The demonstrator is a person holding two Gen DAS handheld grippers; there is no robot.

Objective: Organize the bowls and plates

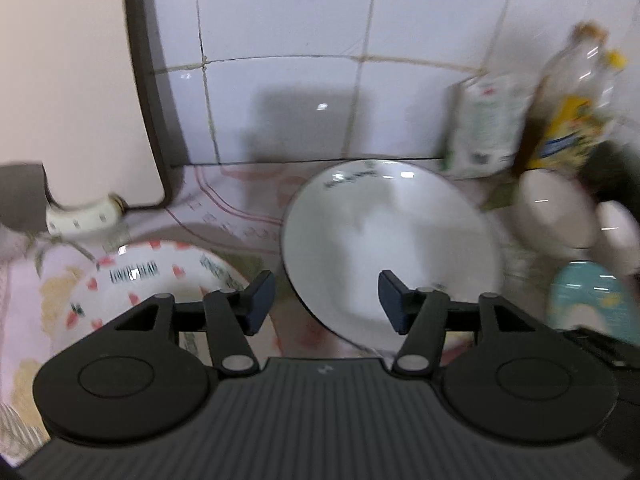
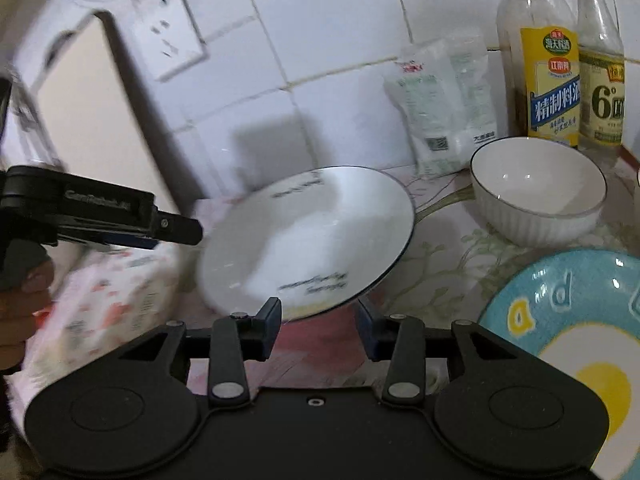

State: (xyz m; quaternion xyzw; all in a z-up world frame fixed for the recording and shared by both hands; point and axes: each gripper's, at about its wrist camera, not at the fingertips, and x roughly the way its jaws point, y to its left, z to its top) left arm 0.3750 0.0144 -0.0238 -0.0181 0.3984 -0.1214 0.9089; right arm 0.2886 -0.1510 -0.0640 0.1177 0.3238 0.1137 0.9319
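Meanwhile both the left gripper [image 1: 326, 300] and right gripper [image 2: 318, 330] are standing partly open, gripping nothing, beside the dark-rimmed white plate [image 2: 308, 240].

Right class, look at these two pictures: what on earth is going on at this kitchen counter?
A person is sorting dishes with a handheld gripper in each hand. The white plate with a dark rim sits tilted near the tiled wall, and both the left gripper and right gripper stand open by it, gripping nothing. Around it wait a strawberry-print bowl, a ribbed white bowl and a blue plate. Bottles stand behind.
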